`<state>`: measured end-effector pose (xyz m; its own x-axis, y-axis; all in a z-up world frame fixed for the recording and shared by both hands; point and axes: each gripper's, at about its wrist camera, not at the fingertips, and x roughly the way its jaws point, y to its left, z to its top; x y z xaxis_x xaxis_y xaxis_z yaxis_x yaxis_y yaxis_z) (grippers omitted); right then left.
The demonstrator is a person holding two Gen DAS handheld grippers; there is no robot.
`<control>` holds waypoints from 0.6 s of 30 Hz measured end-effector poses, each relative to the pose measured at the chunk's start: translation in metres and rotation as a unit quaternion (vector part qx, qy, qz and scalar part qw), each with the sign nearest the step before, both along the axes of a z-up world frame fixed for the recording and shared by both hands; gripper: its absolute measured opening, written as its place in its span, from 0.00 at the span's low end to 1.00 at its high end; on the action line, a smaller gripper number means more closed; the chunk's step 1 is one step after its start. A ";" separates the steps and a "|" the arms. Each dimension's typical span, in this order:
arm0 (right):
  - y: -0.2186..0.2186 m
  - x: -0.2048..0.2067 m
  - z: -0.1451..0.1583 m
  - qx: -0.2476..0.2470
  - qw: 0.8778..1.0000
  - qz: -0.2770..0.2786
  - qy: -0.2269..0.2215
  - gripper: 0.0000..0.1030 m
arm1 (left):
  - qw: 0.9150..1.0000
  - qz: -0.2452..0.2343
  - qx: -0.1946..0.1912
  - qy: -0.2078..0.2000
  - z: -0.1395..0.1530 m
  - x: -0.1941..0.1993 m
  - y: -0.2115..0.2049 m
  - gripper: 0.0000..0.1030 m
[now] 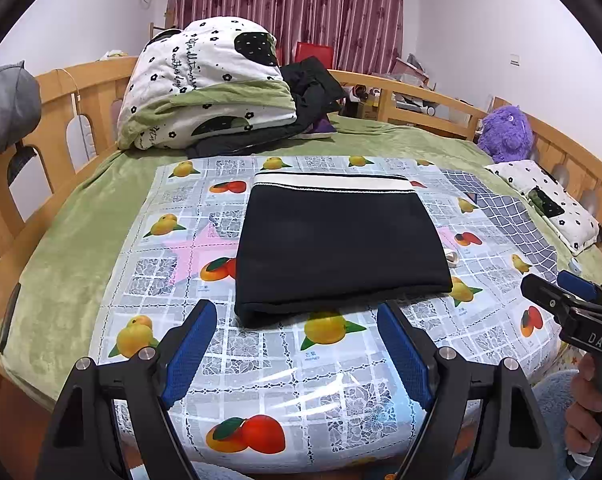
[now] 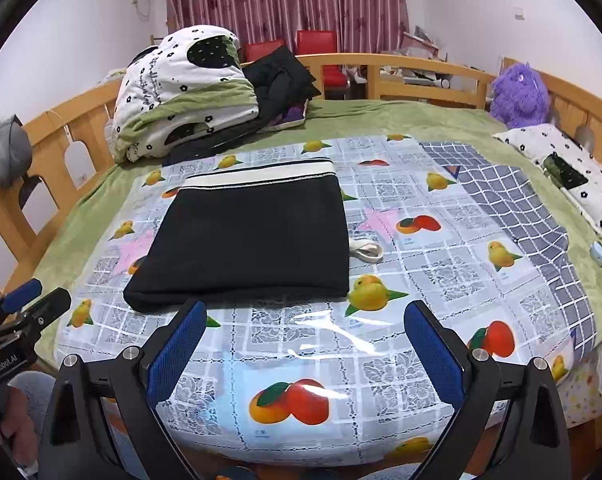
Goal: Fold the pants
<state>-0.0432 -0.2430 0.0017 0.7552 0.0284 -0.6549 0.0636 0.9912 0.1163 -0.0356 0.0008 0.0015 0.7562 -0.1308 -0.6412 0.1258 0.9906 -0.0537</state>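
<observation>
**Mia:** Lying flat on the shiny plastic sheet with fruit pictures [image 1: 261, 364] is a pair of black cloth pants [image 1: 341, 248] with a white band at the far end. The pants are folded into a neat block.

**Ben:** Where is the sheet?

**Mia:** It covers the middle of a bed with a soft green blanket [image 1: 69, 248] and a wooden rail around it.

**Ben:** What does the left gripper [image 1: 297, 344] do?

**Mia:** Its two blue pads are spread wide. Nothing sits between them. It hangs just in front of the near edge of the pants and does not touch them.

**Ben:** And the right gripper [image 2: 301, 340]?

**Mia:** Its jaws are wide apart too, and they hold nothing. It points at the sheet beside the near right corner of the pants.

**Ben:** What else is on the bed?

**Mia:** A rolled white and green quilt with black flowers [image 2: 181, 92] sits at the far left. A fuzzy purple toy [image 2: 519, 94] sits at the far right, near a white pillow with little black flowers [image 2: 573, 172]. A small white cord [image 2: 367, 250] lies just beside the right edge of the pants.
</observation>
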 end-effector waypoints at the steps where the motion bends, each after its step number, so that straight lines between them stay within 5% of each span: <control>1: 0.000 0.000 0.000 -0.001 1.000 0.000 0.000 0.95 | 1.000 0.001 -0.001 0.001 0.000 0.000 0.000 0.79; 18: 0.004 0.000 0.000 -0.014 1.000 0.000 -0.003 0.95 | 1.000 -0.001 -0.003 0.003 -0.003 0.000 0.001 0.79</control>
